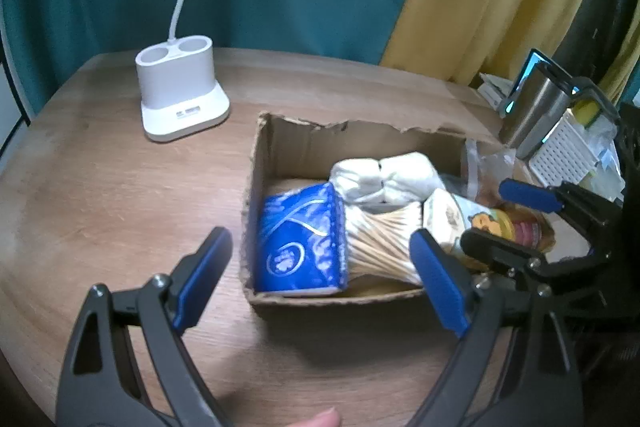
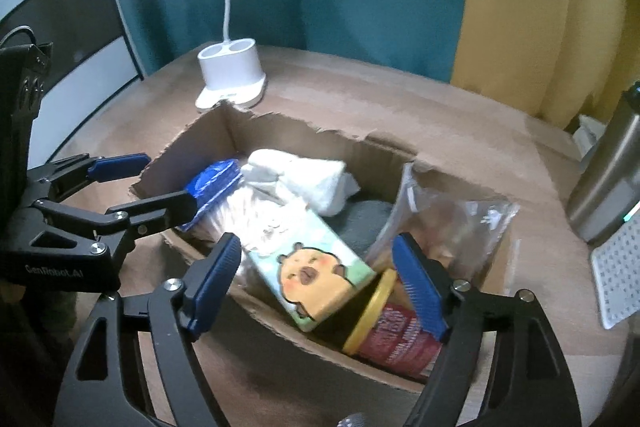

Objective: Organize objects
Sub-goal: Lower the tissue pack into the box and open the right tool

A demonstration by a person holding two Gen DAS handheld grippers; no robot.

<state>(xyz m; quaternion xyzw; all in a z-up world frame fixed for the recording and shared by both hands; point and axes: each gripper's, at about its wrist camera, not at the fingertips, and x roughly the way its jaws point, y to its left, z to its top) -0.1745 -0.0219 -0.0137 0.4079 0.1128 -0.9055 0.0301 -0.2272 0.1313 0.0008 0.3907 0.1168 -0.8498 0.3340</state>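
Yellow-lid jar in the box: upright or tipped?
Tipped. The jar lies on its side in the cardboard box, yellow lid facing sideways under the cartoon tissue pack, label text running sideways.

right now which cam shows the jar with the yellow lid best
The right wrist view: the jar lies on its side at the near end of the cardboard box, yellow lid and red label both showing. In the left wrist view only part of it shows, behind the right gripper.
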